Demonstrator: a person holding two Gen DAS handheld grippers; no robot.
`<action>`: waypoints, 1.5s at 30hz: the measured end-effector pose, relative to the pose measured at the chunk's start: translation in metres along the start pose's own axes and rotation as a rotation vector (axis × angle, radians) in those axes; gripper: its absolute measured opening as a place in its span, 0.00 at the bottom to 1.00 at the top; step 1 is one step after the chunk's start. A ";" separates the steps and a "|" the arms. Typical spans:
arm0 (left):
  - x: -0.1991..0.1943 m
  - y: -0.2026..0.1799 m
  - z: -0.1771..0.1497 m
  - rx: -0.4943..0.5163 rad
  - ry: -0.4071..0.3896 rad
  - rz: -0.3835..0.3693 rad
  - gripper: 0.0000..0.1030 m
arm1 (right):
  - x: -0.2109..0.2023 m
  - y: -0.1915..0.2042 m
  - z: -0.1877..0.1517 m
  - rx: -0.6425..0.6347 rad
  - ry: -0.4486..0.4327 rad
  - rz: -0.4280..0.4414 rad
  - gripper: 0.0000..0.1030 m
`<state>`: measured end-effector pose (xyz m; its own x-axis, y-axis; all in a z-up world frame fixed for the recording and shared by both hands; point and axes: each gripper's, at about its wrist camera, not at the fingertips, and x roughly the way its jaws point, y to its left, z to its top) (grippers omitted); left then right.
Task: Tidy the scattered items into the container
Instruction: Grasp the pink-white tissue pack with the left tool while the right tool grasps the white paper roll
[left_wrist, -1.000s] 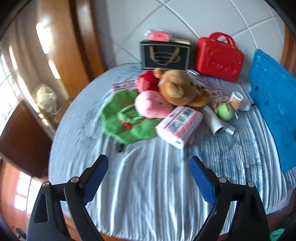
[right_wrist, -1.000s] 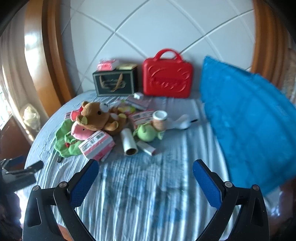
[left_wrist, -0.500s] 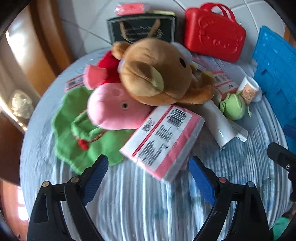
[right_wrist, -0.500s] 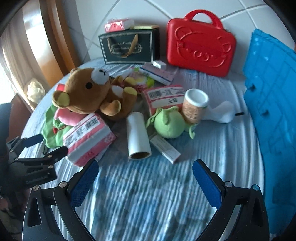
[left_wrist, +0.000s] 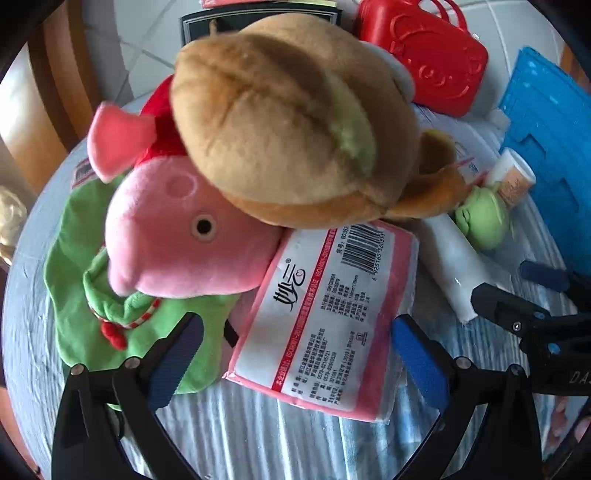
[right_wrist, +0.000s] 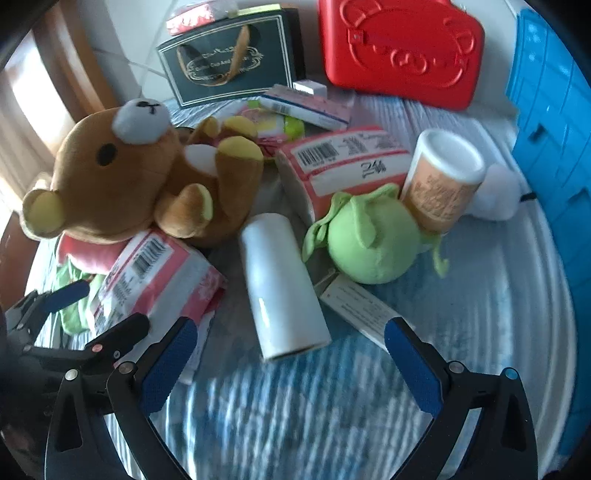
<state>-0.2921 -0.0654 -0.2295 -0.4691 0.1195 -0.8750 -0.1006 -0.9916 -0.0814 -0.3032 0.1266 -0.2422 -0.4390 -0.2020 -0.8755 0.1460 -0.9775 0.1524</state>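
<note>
Pink-wrapped tissue pack lies flat on the striped blue bedsheet, its near end between your left gripper's blue pads. Those jaws have just been opening and now stand spread wide; the pads do not press the pack. A pink plush pig leans on the pack's far left corner, and a brown teddy bear sits on top of both. A green plush cloth lies under the pig, beside your left finger.

Your right gripper is also spread wide, nothing pinched. Between its fingers, a little beyond the tips, lies a white roll on its side. A small white carton lies just beside the roll, near the right pad. Past it: a green plush ball touching a paper cup, and a second tissue pack.

The blue container stands along the right edge of the bed, well apart from both grippers. A red case and a dark gift bag stand at the back wall.
</note>
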 end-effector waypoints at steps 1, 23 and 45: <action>0.000 0.002 -0.001 -0.015 0.006 -0.009 1.00 | 0.003 -0.003 0.001 0.010 0.005 0.013 1.00; -0.016 -0.022 -0.057 -0.002 -0.023 0.120 0.94 | -0.004 -0.012 -0.044 -0.067 0.091 -0.052 0.51; -0.001 -0.009 -0.096 -0.132 0.076 0.179 0.99 | -0.018 -0.023 -0.101 -0.102 0.065 -0.006 0.97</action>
<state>-0.2063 -0.0615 -0.2741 -0.4010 -0.0581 -0.9142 0.0963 -0.9951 0.0210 -0.2090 0.1584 -0.2765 -0.3826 -0.1886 -0.9045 0.2348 -0.9667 0.1023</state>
